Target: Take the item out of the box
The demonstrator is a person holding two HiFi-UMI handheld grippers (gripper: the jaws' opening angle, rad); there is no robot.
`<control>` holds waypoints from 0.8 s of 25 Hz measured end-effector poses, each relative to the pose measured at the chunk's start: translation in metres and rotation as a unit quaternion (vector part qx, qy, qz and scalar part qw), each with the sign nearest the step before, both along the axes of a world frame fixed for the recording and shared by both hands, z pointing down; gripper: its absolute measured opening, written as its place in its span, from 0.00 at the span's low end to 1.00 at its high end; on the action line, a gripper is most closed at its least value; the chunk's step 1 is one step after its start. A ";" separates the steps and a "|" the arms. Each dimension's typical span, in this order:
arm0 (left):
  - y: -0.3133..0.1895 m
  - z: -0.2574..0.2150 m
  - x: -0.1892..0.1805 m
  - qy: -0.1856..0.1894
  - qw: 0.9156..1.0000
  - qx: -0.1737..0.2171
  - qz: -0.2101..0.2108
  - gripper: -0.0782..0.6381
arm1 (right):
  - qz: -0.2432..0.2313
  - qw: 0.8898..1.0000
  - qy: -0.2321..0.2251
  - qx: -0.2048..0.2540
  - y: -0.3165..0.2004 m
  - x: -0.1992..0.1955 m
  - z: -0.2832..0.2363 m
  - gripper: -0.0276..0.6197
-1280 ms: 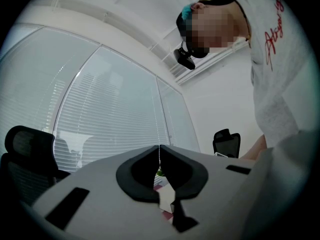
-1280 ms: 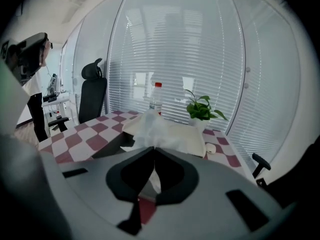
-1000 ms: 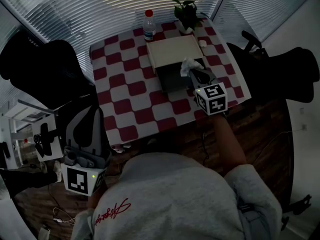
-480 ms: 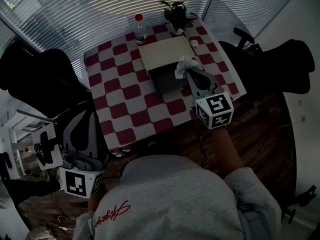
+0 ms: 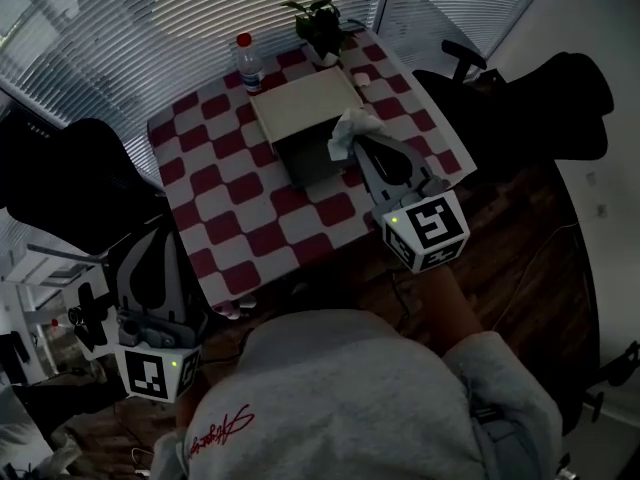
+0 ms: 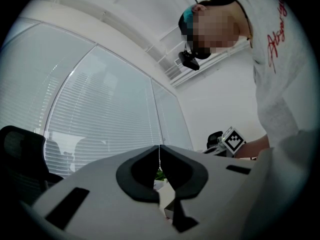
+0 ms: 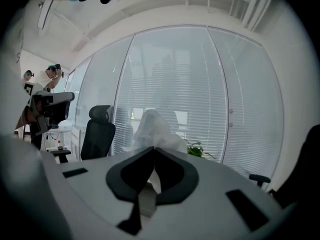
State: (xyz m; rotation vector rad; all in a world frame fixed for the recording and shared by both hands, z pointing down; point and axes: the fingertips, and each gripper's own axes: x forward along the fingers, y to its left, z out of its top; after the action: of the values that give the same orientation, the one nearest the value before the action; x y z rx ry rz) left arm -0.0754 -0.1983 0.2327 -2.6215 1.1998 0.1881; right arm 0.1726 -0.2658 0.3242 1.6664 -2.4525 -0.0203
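I have the table in front of me under its red-and-white checked cloth, with a black chair to its left and another black chair to its right. The box sits open toward the far side of the table, its pale lid lying back and the dark inside facing me.

My right gripper reaches in from the near right over the box's right edge. Its jaws are pinched tight on the crumpled white tissue, which bunches out past the tips. I can't tell whether the tissue touches the box rim.

My left gripper hangs off the table at the near left. Its jaws are closed together with nothing between them.

A bottle with a red cap stands just beyond the box, and a small plant stands to the bottle's right.
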 end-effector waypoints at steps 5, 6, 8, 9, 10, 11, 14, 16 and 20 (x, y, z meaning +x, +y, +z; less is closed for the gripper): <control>0.000 -0.003 0.006 0.000 1.000 0.003 0.006 0.13 | -0.005 1.000 -0.008 0.018 0.011 -0.001 -0.017 0.07; 0.000 -0.003 0.007 0.000 1.000 0.003 0.007 0.13 | -0.007 1.000 -0.010 0.022 0.013 -0.002 -0.020 0.07; 0.000 -0.003 0.010 0.000 1.000 0.002 0.010 0.13 | -0.007 0.999 -0.017 0.029 0.017 -0.002 -0.026 0.07; 0.000 -0.003 0.011 0.000 1.000 0.002 0.011 0.13 | -0.007 0.999 -0.020 0.032 0.019 -0.002 -0.028 0.07; 0.000 -0.003 0.013 0.001 1.000 0.002 0.012 0.13 | -0.009 0.999 -0.021 0.036 0.021 -0.002 -0.030 0.06; 0.000 -0.003 0.015 0.002 1.000 0.003 0.013 0.13 | -0.012 0.999 -0.020 0.040 0.023 -0.002 -0.033 0.06; 0.000 -0.005 0.017 0.003 1.000 0.008 0.017 0.13 | -0.017 0.998 -0.025 0.050 0.028 -0.004 -0.042 0.06; 0.000 -0.006 0.019 0.004 1.000 0.006 0.019 0.13 | -0.020 0.998 -0.028 0.054 0.032 -0.005 -0.048 0.07; -0.001 -0.006 0.023 0.006 1.000 0.004 0.023 0.13 | -0.022 0.997 -0.033 0.065 0.038 -0.004 -0.058 0.07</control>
State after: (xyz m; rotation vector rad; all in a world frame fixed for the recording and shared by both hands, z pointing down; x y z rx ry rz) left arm -0.0524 -0.1993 0.2266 -2.6467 1.1409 0.2175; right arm 0.1689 -0.2281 0.2663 1.6909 -2.5872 -0.1365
